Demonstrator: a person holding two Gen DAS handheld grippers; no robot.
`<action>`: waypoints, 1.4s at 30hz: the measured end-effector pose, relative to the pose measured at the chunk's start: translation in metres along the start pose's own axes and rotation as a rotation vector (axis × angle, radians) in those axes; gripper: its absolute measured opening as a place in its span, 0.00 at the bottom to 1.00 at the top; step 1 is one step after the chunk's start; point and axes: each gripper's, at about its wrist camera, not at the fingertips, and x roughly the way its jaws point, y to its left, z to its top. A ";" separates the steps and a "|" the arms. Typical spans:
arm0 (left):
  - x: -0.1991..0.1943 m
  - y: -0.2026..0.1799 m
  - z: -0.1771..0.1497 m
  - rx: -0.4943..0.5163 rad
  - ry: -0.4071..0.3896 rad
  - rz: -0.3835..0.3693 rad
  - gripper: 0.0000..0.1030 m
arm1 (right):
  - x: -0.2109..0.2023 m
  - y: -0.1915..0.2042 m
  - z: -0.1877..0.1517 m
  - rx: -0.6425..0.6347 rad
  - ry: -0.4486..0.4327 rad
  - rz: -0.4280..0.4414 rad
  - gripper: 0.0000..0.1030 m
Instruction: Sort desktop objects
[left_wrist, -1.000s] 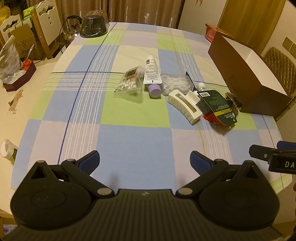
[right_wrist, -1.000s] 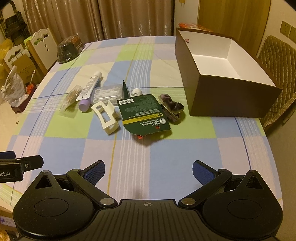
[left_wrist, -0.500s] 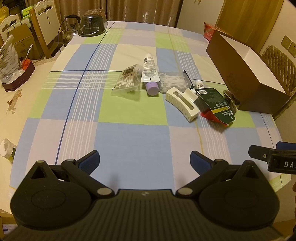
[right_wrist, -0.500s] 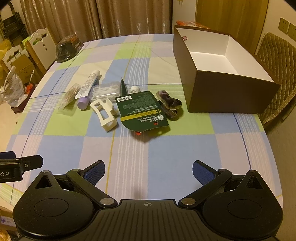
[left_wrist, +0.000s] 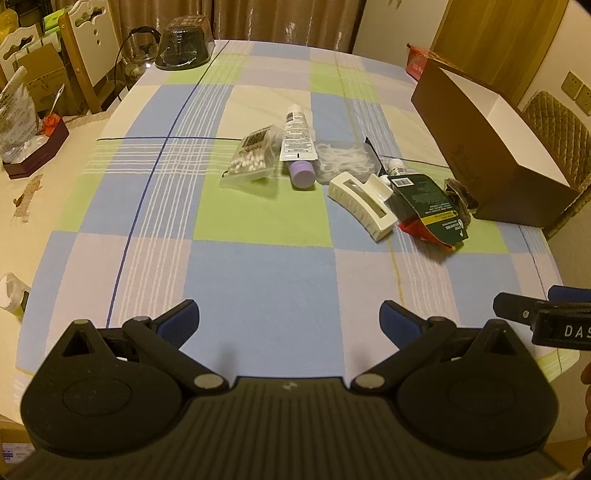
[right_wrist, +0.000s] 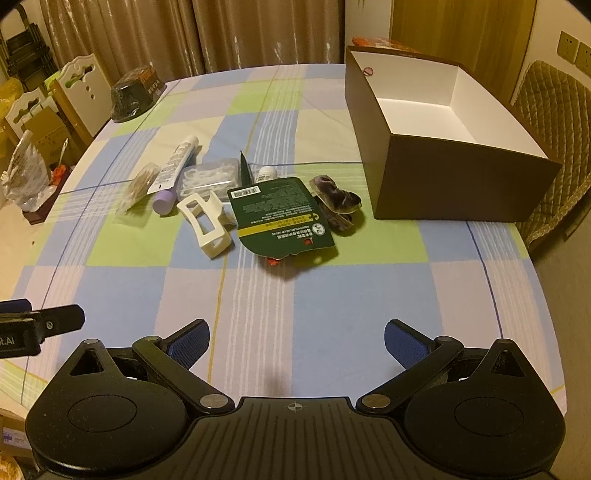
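- Standing at about 1 o'clock from the right gripper (right_wrist: 297, 341), the brown box (right_wrist: 458, 184) is the biggest thing on the checked tablecloth (right_wrist: 332, 314); its top is open, its long axis runs away toward 12–1 o'clock, and the white floor that shows inside is bare.
- Lying in a row from 10 to 12 o'clock of the right gripper, well apart from it, the loose items are outside the box, near its left wall.
- Dark green packet (right_wrist: 280, 218): flat, dead ahead at 12 o'clock, nearest the right gripper.
- White hair claw (right_wrist: 207, 225): at 11 o'clock, long axis slanting toward the near left corner; from the left gripper (left_wrist: 288, 319) it sits at 1 o'clock (left_wrist: 364, 205).
- Purple-capped tube (left_wrist: 298, 147): at 12 o'clock of the left gripper, long axis pointing straight away, cap toward the gripper.
- Bag of cotton swabs (left_wrist: 253, 157): just left of the tube, the item nearest the left gripper's line.
- Clear floss-pick case (right_wrist: 210, 177) and a dark purple hair clip (right_wrist: 338, 199), the clip closest to the box.
- Both grippers hover over the near table edge with fingers spread wide, holding nothing.
- Judgement: the packet and clip favour the right gripper; the tube and swabs favour the left.
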 end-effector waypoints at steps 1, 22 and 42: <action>-0.001 0.000 0.001 -0.002 -0.004 -0.004 0.99 | 0.000 -0.002 0.001 -0.002 -0.005 0.001 1.00; -0.013 -0.008 0.022 0.084 -0.121 0.177 0.99 | -0.001 -0.026 0.043 -0.139 -0.161 0.170 1.00; 0.106 0.018 0.099 0.387 -0.094 0.050 0.85 | 0.063 0.029 0.113 -0.173 -0.098 0.127 1.00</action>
